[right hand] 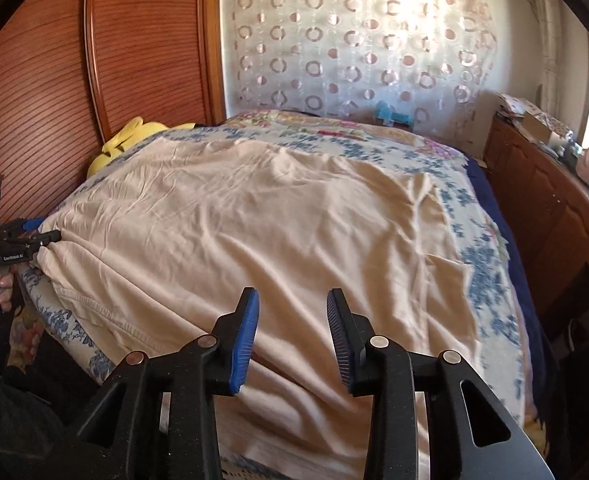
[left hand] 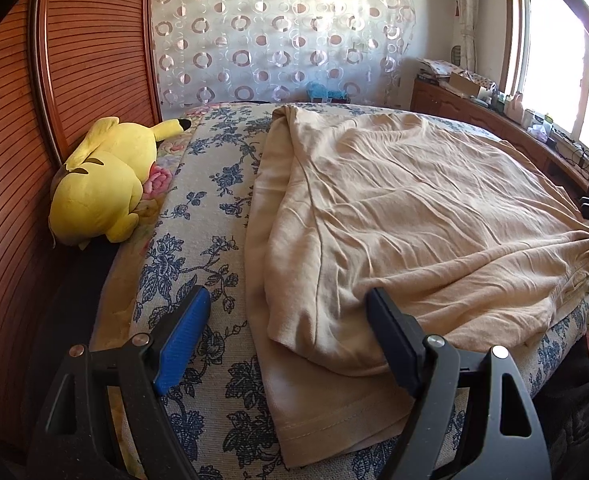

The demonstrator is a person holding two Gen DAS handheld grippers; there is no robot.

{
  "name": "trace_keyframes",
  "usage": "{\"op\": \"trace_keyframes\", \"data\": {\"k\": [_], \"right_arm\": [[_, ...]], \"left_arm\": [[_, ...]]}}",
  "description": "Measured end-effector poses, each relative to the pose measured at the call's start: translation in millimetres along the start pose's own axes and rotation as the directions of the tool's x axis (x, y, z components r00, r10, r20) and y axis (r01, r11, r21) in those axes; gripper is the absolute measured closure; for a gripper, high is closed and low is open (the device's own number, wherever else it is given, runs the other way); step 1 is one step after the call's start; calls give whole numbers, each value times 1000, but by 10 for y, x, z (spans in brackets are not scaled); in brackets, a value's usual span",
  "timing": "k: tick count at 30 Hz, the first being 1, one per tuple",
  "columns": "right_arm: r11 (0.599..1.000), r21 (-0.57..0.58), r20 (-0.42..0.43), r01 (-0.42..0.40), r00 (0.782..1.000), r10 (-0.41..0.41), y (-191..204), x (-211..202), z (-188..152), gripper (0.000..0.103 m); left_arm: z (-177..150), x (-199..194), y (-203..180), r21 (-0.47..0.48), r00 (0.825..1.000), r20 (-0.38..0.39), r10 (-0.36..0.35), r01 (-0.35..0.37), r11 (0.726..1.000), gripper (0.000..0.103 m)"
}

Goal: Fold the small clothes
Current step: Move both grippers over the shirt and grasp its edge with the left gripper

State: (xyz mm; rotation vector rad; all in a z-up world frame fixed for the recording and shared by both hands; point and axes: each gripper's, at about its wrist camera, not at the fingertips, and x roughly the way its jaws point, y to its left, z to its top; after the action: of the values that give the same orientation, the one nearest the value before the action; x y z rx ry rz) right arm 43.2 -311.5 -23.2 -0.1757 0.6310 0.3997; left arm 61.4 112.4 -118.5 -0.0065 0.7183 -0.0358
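A beige garment (left hand: 414,208) lies spread and wrinkled on a bed with a blue floral cover (left hand: 198,208), its left part folded over so a hemmed edge shows near me. My left gripper (left hand: 288,300) stands open wide over the garment's near left corner; its black right finger rests against the fold, its blue pad is over the bedcover. In the right wrist view the same garment (right hand: 254,220) fills the bed. My right gripper (right hand: 293,296) hovers over its near edge, jaws apart with nothing pinched. The left gripper (right hand: 34,236) shows at the garment's left edge, held by a hand (right hand: 2,284).
A yellow plush toy (left hand: 102,184) lies at the bed's left side against a slatted wooden panel (left hand: 94,40). A patterned curtain (left hand: 278,40) hangs behind the bed. A wooden cabinet (right hand: 542,200) with clutter runs along the right under a bright window (left hand: 554,60).
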Motion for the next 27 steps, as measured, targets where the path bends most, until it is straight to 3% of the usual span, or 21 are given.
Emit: {"op": "trace_keyframes", "data": {"k": [9,14,16,22,27], "right_arm": [[1000,18,-98,6,995,-4,188,674,111,65],[998,15,-71,61,996,-60,232,728,87,44],[997,46,-56,61,997,-58,181,759,71,36],[996,45,-38,80,996,-78,209,777,13,26],[996,50,-28,78,997,-77,201,703,-59,24]], "left_arm": [[-13,-17,9,-7,1000,5,-5,5,1000,22],[-3,-64,70,-64,999,-13,-36,35,997,23],[-6,-85,88,-83,999,-17,-47,45,996,30],[-47,-155,62,-102,996,-35,-78,74,992,57],[-69,-179,-1,-96,996,-45,-72,68,993,58]]}}
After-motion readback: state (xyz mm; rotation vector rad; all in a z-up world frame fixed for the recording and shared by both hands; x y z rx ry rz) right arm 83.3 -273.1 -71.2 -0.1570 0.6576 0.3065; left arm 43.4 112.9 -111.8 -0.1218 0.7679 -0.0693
